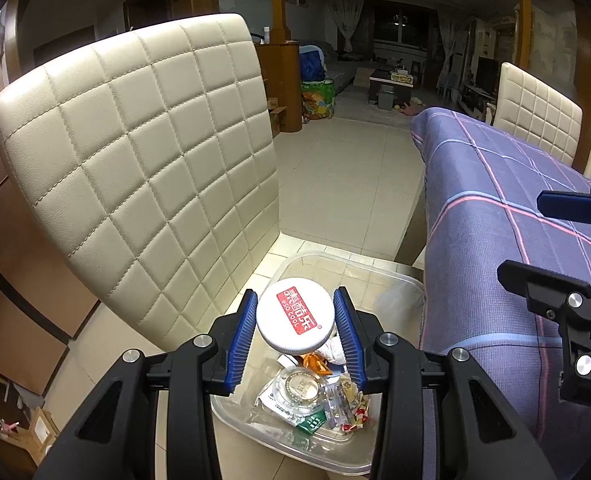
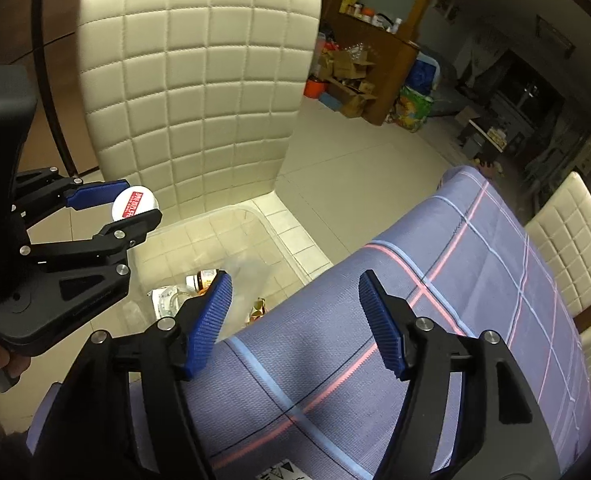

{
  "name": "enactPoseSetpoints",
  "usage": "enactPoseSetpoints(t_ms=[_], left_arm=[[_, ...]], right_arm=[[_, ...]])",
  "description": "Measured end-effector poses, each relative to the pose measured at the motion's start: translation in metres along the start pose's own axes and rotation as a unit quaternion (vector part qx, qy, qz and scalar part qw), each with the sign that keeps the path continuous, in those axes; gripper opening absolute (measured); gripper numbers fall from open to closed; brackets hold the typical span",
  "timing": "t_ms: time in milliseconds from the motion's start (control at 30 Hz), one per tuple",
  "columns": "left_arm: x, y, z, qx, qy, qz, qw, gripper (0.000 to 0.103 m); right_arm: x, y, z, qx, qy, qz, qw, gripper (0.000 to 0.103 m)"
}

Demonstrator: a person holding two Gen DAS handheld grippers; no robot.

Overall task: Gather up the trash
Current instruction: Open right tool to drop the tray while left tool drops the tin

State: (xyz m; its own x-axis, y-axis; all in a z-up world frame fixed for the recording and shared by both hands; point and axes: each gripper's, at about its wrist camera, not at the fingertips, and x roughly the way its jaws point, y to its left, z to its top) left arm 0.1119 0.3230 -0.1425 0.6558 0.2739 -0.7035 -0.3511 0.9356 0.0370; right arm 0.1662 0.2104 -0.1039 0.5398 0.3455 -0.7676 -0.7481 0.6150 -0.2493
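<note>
My left gripper (image 1: 295, 312) is shut on a white round lid with a red label (image 1: 294, 314), held above a clear plastic bin (image 1: 399, 280) on the floor. The bin holds a glass ashtray (image 1: 297, 388), wrappers and other trash. In the right wrist view the left gripper (image 2: 135, 204) holds the same lid (image 2: 133, 203) over the bin (image 2: 251, 216). My right gripper (image 2: 295, 320) is open and empty above the edge of the table with the purple plaid cloth (image 2: 435, 320). It also shows in the left wrist view (image 1: 535, 236).
A cream quilted chair (image 1: 135, 168) stands close behind the bin, also seen in the right wrist view (image 2: 203, 88). More cream chairs (image 2: 571, 240) line the table's far side. Cardboard boxes (image 2: 347, 76) sit by a wooden cabinet. Tiled floor lies beyond.
</note>
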Motion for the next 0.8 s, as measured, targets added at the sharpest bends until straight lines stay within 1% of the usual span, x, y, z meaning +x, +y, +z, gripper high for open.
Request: enactPoseSetpoints(t_ms=[233, 533, 567, 600, 667, 700, 800], left_arm=[[0.010, -0.006, 0.001, 0.001, 0.010, -0.007, 0.9999, 0.039], [0.017, -0.011, 0.003, 0.005, 0.018, -0.003, 0.9998, 0.040], [0.019, -0.011, 0.004, 0.006, 0.021, -0.005, 0.9997, 0.045], [0.020, -0.011, 0.004, 0.007, 0.023, -0.007, 0.9997, 0.062], [0.022, -0.012, 0.004, 0.008, 0.023, -0.002, 0.9997, 0.079], [0.022, -0.012, 0.004, 0.008, 0.021, -0.002, 0.9997, 0.083], [0.024, -0.013, 0.002, 0.007, 0.027, 0.003, 0.9996, 0.084]], right_arm=[[0.001, -0.009, -0.007, 0.008, 0.007, -0.001, 1.000, 0.067], [0.004, -0.015, -0.011, 0.017, 0.011, 0.004, 1.000, 0.067], [0.004, -0.016, -0.011, 0.018, 0.011, 0.003, 1.000, 0.067], [0.004, -0.017, -0.012, 0.020, 0.010, 0.002, 1.000, 0.067], [0.005, -0.020, -0.014, 0.024, 0.011, 0.002, 1.000, 0.067], [0.005, -0.021, -0.015, 0.026, 0.012, 0.003, 1.000, 0.067], [0.006, -0.025, -0.018, 0.032, 0.016, 0.000, 0.999, 0.067]])
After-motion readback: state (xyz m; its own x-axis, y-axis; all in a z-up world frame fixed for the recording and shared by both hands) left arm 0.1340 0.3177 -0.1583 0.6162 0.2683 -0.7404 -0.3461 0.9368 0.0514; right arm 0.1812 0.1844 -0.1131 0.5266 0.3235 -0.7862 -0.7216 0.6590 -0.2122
